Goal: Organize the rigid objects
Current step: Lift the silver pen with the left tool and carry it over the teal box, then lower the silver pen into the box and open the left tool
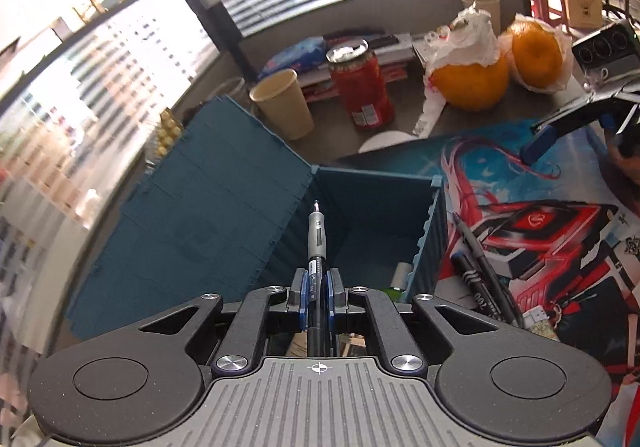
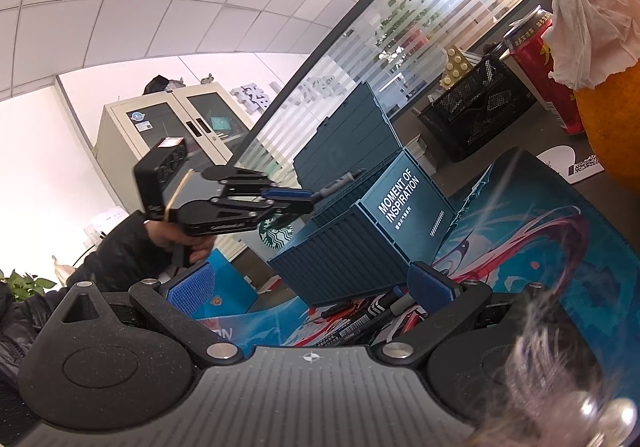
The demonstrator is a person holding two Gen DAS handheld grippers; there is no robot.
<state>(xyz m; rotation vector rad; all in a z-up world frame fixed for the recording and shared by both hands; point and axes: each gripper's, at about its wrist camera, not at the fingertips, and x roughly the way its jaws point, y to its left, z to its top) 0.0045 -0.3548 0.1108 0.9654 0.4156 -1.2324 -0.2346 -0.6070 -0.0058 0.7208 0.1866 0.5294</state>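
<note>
My left gripper (image 1: 316,289) is shut on a grey-and-black pen (image 1: 317,237) and holds it over the open teal container box (image 1: 380,203), tip pointing into it. The box lid (image 1: 208,207) stands open to the left. A white-capped item (image 1: 401,274) lies inside the box. Two black markers (image 1: 482,271) lie on the printed desk mat right of the box. In the right wrist view the left gripper (image 2: 298,201) holds the pen (image 2: 340,183) above the box (image 2: 360,243). My right gripper (image 2: 312,287) is open and empty, low over the markers (image 2: 372,313).
Behind the box stand a paper cup (image 1: 282,103), a red can (image 1: 360,87) and two oranges (image 1: 472,81) in plastic wrap. A black mesh basket (image 2: 476,107) sits at the back. The colourful mat (image 1: 540,207) covers the desk on the right.
</note>
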